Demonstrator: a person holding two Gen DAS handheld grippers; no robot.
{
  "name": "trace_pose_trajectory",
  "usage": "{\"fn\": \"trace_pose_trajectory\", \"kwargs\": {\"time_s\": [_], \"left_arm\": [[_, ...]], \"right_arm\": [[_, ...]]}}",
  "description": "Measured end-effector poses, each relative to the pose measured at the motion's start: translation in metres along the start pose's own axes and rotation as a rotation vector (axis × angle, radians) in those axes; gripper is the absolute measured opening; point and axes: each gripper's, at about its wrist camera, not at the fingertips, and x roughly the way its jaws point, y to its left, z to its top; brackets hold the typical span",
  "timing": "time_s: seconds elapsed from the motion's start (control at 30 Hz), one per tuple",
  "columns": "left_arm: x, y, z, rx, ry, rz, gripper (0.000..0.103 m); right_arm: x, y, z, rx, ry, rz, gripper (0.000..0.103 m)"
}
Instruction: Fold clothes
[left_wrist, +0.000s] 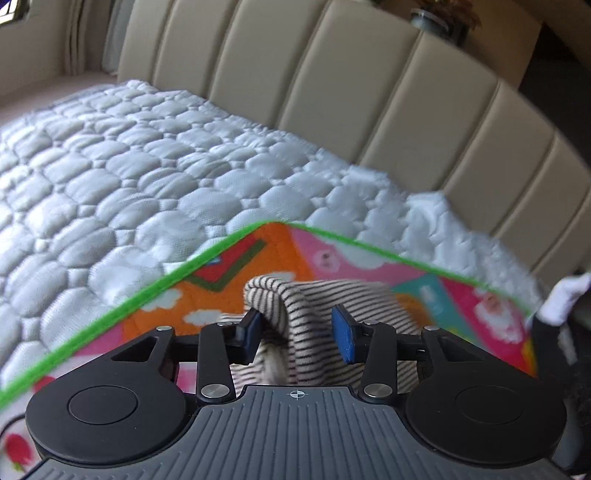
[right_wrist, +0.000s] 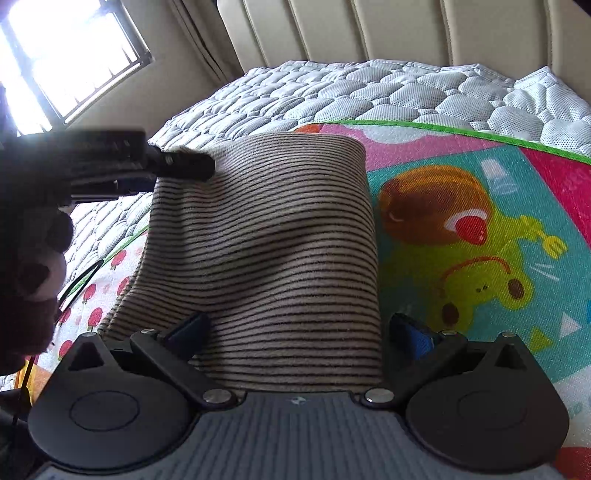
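Striped garment on mat; left hand-held gripper parted; right hand-held gripper parted

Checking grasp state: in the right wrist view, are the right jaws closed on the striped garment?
No, the right gripper stands wide open around the striped garment.

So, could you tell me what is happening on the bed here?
A person with a gripper in each hand is folding a striped garment on a colourful play mat spread over the quilted mattress. The left gripper is open, its fingers on either side of a raised fold of the cloth. The right gripper is also open, straddling the near end of the garment, which lies partly folded.
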Motion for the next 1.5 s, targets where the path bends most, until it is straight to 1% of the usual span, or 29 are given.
{"fn": "trace_pose_trajectory", "kwargs": {"time_s": [0.07,0.17,0.23,0.33,0.43,0.47,0.5,0.53,0.57,0.6,0.63,0.67,0.7,0.73,0.77,0.83,0.87,0.9,0.93,1.0,1.1,1.2,1.3,1.33,1.43,1.47,1.5], "left_arm": [[0.004,0.006,-0.005,0.005,0.003,0.005,0.049],[0.007,0.017,-0.009,-0.025,0.001,0.007,0.059],[0.008,0.021,-0.010,-0.028,-0.002,0.027,0.075],[0.003,0.025,-0.011,-0.016,-0.007,0.053,0.080],[-0.015,0.034,-0.017,-0.083,-0.019,0.054,0.082],[-0.022,0.037,-0.021,-0.118,-0.017,0.029,0.082],[-0.029,0.040,-0.025,-0.155,-0.012,-0.001,0.083],[-0.034,0.042,-0.031,-0.186,0.003,-0.040,0.089],[-0.036,0.042,-0.038,-0.216,0.033,-0.091,0.093],[-0.035,0.039,-0.046,-0.228,0.067,-0.130,0.095],[-0.033,0.035,-0.053,-0.237,0.102,-0.166,0.095],[-0.029,0.029,-0.060,-0.233,0.130,-0.178,0.095],[-0.024,0.022,-0.066,-0.215,0.148,-0.178,0.095],[-0.019,0.015,-0.069,-0.188,0.159,-0.175,0.091],[-0.015,0.007,-0.073,-0.160,0.169,-0.171,0.088],[-0.012,0.004,-0.076,-0.149,0.166,-0.158,0.080],[-0.011,0.003,-0.078,-0.146,0.163,-0.152,0.078],[-0.011,0.002,-0.079,-0.142,0.161,-0.145,0.072],[-0.010,0.001,-0.081,-0.139,0.158,-0.138,0.068],[-0.005,0.015,-0.077,-0.188,0.132,-0.144,0.065],[0.003,0.041,-0.061,-0.244,0.091,-0.135,0.064],[0.012,0.069,-0.038,-0.239,0.033,-0.084,0.065],[0.023,0.096,-0.020,-0.234,-0.004,-0.050,0.067],[0.025,0.103,-0.017,-0.240,-0.012,-0.052,0.069],[0.026,0.118,-0.020,-0.275,-0.036,-0.098,0.070],[0.024,0.119,-0.021,-0.277,-0.043,-0.111,0.071],[0.022,0.120,-0.022,-0.277,-0.047,-0.112,0.073]], "right_arm": [[0.000,0.000,-0.002,0.000,-0.009,0.002,0.103],[0.001,-0.001,-0.003,0.002,-0.026,0.006,0.103],[0.001,0.000,-0.005,0.002,-0.039,0.008,0.103],[0.002,-0.001,-0.004,0.004,-0.048,0.017,0.103],[0.000,-0.004,0.002,0.010,-0.026,0.041,0.103],[-0.002,-0.005,0.005,0.012,-0.015,0.053,0.103],[-0.008,-0.007,0.009,0.019,-0.031,0.066,0.103],[-0.016,-0.010,0.013,0.028,-0.057,0.080,0.103],[-0.024,-0.013,0.016,0.036,-0.083,0.093,0.103],[-0.032,-0.017,0.020,0.051,-0.119,0.083,0.103],[-0.035,-0.021,0.024,0.068,-0.136,0.072,0.103],[-0.037,-0.025,0.027,0.084,-0.145,0.064,0.103],[-0.036,-0.029,0.030,0.095,-0.133,0.063,0.102],[-0.030,-0.029,0.031,0.092,-0.100,0.069,0.100],[-0.023,-0.029,0.031,0.083,-0.062,0.076,0.095],[-0.009,-0.029,0.030,0.066,0.014,0.091,0.084],[-0.004,-0.026,0.030,0.057,0.033,0.105,0.075],[0.001,-0.023,0.029,0.048,0.046,0.121,0.074],[0.005,-0.017,0.032,0.025,0.043,0.122,0.074],[0.013,-0.004,0.040,-0.032,0.024,0.114,0.074],[0.039,0.010,0.066,-0.065,-0.003,0.137,0.073],[0.075,0.020,0.095,-0.071,-0.027,0.160,0.072],[0.100,0.032,0.110,-0.080,-0.039,0.164,0.073],[0.103,0.033,0.112,-0.085,-0.042,0.167,0.074],[0.104,0.034,0.113,-0.097,-0.048,0.175,0.081],[0.100,0.032,0.112,-0.097,-0.052,0.166,0.085],[0.093,0.031,0.108,-0.106,-0.062,0.148,0.086]]}}
